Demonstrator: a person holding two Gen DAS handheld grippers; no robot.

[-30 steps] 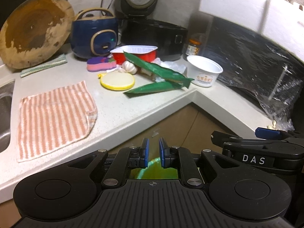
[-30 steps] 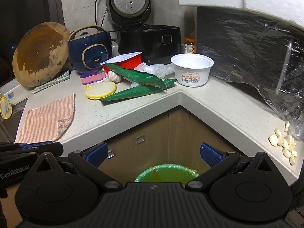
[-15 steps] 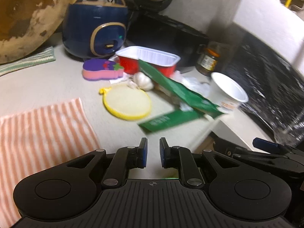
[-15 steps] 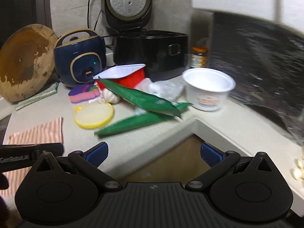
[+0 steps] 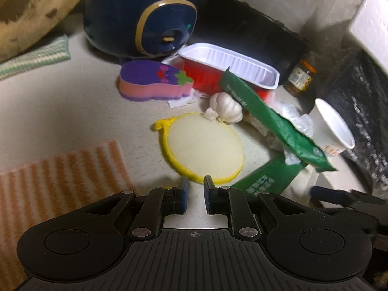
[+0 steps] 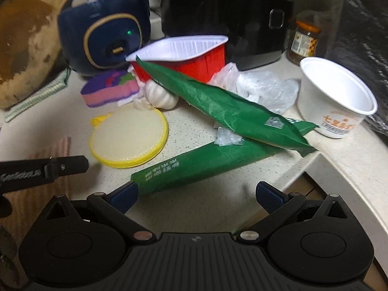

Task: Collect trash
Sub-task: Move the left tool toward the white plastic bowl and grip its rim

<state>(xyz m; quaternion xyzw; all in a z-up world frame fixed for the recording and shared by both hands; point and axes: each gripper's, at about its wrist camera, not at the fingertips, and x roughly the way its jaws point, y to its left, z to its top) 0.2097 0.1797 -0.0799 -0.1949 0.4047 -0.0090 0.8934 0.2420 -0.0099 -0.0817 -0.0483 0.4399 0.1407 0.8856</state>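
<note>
Both grippers have moved up from over the bin to the counter w/ the trash pile. Right gripper [image 6: 196,195] spread wide, its left finger just beside the lower green wrapper [image 6: 206,162] near the counter's front edge; likely next pick. Left gripper [image 5: 195,195] nearly pressed together, empty, hovers by yellow pad [image 5: 203,145].

Two green wrappers [image 6: 242,114] [image 6: 201,165], one red tray [image 6: 189,58], one white cup [image 6: 337,97], one garlic bulb [image 6: 160,95], two sponges [image 6: 109,92] [image 6: 128,138].
</note>
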